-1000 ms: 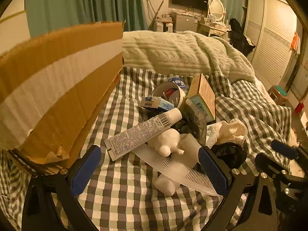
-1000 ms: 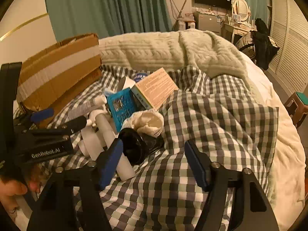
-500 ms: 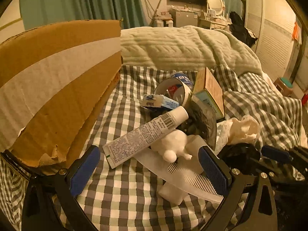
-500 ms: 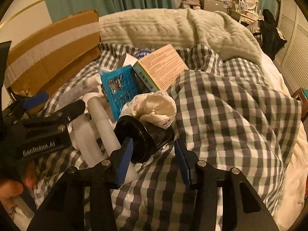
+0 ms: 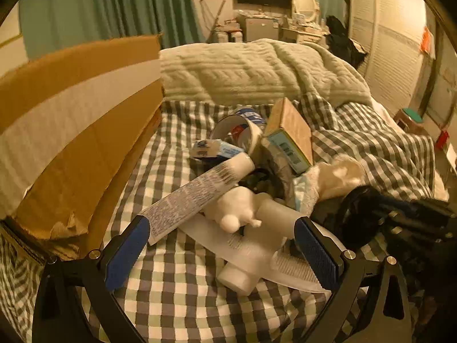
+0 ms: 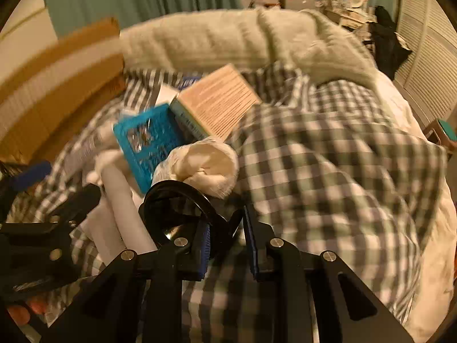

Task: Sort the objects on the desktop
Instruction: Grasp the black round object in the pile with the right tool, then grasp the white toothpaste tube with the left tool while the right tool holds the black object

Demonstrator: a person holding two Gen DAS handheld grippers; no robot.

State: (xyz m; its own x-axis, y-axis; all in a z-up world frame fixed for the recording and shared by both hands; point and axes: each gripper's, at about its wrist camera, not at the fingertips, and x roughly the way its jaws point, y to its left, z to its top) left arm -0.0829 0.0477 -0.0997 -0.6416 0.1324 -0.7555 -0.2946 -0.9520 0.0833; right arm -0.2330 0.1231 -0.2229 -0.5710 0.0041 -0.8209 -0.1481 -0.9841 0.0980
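Note:
A pile of small things lies on the checked bedspread [image 5: 177, 283]: a printed tube [image 5: 197, 194], a white figurine [image 5: 234, 211], a white comb [image 5: 285, 265], a tape roll [image 5: 240, 131], a tan box [image 5: 294, 134], a cream sock [image 6: 205, 165] and a blue packet [image 6: 148, 140]. My left gripper [image 5: 222, 248] is open just short of the tube and comb. My right gripper [image 6: 225, 245] has closed on the stem of a black round mirror-like object [image 6: 177, 203], which also shows in the left wrist view [image 5: 362, 214].
A large cardboard box [image 5: 71, 131] stands at the left of the pile. A cream knitted blanket [image 5: 251, 68] lies behind it. The bed's right edge drops to the floor near a small stool [image 5: 411, 114]. My left gripper also shows in the right wrist view [image 6: 42, 228].
My right gripper moved forward onto the black round object and its fingers closed from wide open to a narrow gap. The left gripper crept slightly closer to the pile, still open.

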